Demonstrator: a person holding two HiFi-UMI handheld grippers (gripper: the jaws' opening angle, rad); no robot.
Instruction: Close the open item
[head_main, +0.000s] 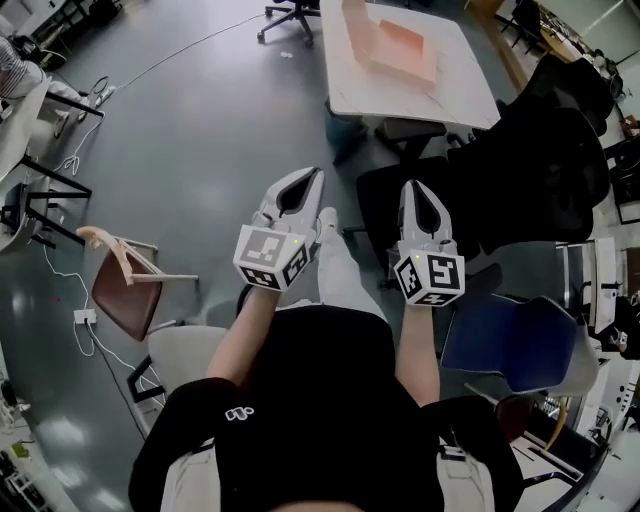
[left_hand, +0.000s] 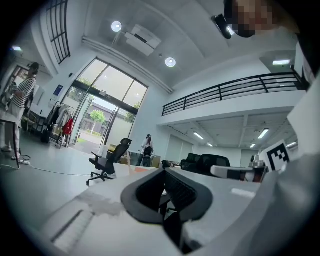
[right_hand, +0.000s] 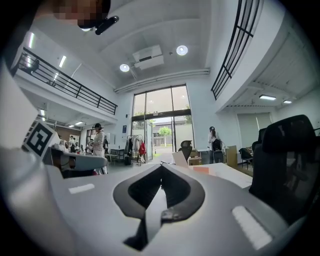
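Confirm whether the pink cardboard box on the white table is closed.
No, the pink cardboard box sits open with its lid standing raised.

Right gripper (right_hand: 161, 169): jaws together, tips meeting, nothing between them. Beyond the tips stands a white table (right_hand: 225, 175) bearing an open box (right_hand: 201, 170), its flap (right_hand: 180, 158) upright. A black chair (right_hand: 287, 160) fills the right edge. Farther back stand a striped-shirt person (right_hand: 97, 142) at left and a second person (right_hand: 213, 140) right of the glass doors (right_hand: 160, 125).
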